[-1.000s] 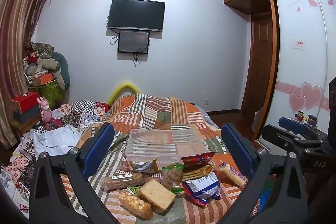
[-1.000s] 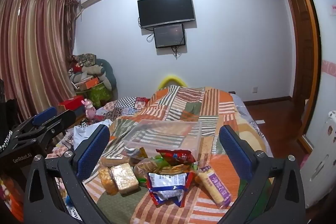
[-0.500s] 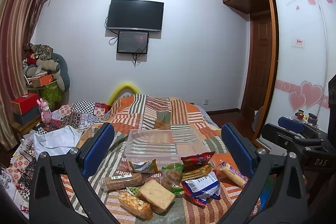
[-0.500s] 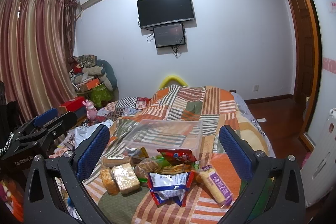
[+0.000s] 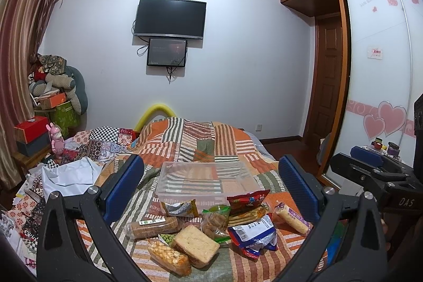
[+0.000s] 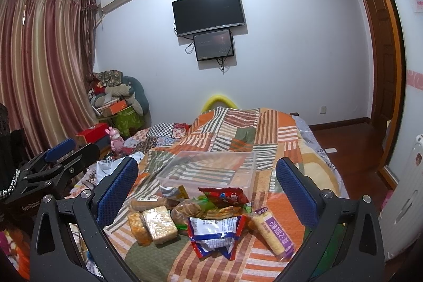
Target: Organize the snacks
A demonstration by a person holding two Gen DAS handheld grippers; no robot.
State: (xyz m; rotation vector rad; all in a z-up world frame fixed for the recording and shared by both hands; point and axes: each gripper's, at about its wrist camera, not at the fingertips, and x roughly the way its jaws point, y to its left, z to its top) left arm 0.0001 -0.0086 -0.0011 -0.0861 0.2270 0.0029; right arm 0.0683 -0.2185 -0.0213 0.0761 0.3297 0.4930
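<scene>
A pile of wrapped snacks lies on the striped bedspread: a square cake (image 5: pixel 196 242), an orange-speckled bar (image 5: pixel 169 257), a brown roll (image 5: pixel 152 225), a red bag (image 5: pixel 247 200), a blue-white bag (image 5: pixel 252 231) and a long purple-labelled bar (image 5: pixel 290 217). An empty clear plastic bin (image 5: pixel 206 180) stands just behind them. The same pile (image 6: pixel 211 218) and bin (image 6: pixel 211 171) show in the right wrist view. My left gripper (image 5: pixel 210 189) is open and empty above the pile. My right gripper (image 6: pixel 207 190) is open and empty too.
Loose clothes and patterned fabric (image 5: pixel 66 173) lie on the bed's left side. A nightstand with boxes (image 5: pixel 31 134) stands at the left by the curtain. A wardrobe (image 5: pixel 378 86) and door are on the right. A TV (image 5: pixel 169 19) hangs on the far wall.
Both views have shifted only slightly; both grippers stay open above the snacks. Nothing on the bed has moved.
</scene>
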